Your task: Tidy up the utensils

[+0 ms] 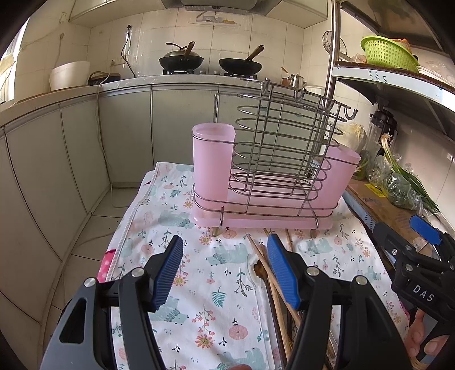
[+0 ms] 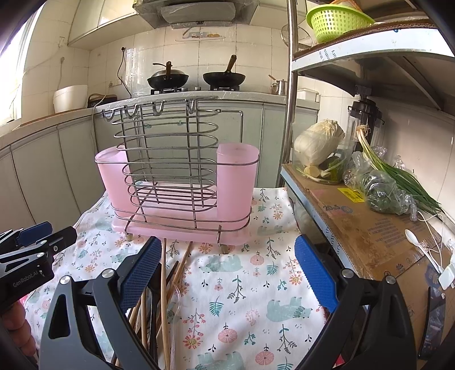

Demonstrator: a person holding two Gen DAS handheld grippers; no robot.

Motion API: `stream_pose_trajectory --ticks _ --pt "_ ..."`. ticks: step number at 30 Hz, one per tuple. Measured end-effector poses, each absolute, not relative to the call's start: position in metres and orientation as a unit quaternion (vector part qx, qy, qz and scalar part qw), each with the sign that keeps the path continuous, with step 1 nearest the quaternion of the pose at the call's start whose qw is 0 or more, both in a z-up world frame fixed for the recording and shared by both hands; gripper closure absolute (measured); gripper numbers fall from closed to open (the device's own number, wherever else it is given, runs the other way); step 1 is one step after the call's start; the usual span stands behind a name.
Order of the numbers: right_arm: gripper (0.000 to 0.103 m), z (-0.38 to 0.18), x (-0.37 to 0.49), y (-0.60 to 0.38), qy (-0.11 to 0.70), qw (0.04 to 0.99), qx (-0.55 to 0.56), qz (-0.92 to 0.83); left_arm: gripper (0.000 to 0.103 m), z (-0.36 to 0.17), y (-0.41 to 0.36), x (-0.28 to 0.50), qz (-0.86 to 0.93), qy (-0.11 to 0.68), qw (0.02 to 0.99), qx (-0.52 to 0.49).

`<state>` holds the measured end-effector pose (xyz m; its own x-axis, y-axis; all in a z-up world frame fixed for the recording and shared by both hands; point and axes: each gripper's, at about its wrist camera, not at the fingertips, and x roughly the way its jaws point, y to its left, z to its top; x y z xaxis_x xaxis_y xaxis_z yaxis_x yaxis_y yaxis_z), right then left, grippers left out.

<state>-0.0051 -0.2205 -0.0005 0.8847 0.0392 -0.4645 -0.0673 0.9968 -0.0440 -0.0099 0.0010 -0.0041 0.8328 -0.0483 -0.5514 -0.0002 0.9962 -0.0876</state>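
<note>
On the floral cloth (image 1: 199, 284) stood a wire rack (image 1: 273, 159) with pink cups, one cup (image 1: 212, 162) at each end, on a pink tray. Chopsticks (image 1: 270, 273) lay loose on the cloth just in front of the rack.

Left wrist view showed the left gripper (image 1: 224, 273) with fingers spread wide, nothing between them. The chopsticks ran under its right finger (image 1: 284, 273), mostly outside the gap, touching neither pad as far as could be told. The right gripper (image 1: 421, 236) showed at the right edge of this view, only partly seen.

Right wrist view showed more: a side shelf (image 2: 355, 227) lined with cardboard, holding cabbage (image 2: 318, 145), bagged greens (image 2: 381, 187), scallions (image 2: 398, 170) and a white plastic spoon (image 2: 412, 236). The right gripper (image 2: 227, 276) there was also spread wide and empty. Chopsticks (image 2: 163, 284) lay by its left finger (image 2: 139, 276), partly hidden behind it, near the edge of the gap. The left gripper (image 2: 42, 236) entered at the left edge; its finger spacing could not be judged from here.

Both views had two woks (image 1: 210, 61) on the stove behind and a green basket (image 2: 335, 20) on the top shelf.
</note>
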Motion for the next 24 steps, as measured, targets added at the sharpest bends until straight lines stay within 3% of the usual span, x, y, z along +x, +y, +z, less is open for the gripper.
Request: stream_pose_trajectory --ticks 17,24 --pt "0.008 -0.033 0.021 -0.214 0.344 0.937 -0.026 0.06 0.042 -0.036 0.008 0.015 -0.027 0.376 0.924 -0.067" --pt "0.028 -0.052 0.033 -0.218 0.394 0.916 -0.008 0.074 0.052 -0.055 0.012 0.027 -0.062 0.417 0.903 -0.076"
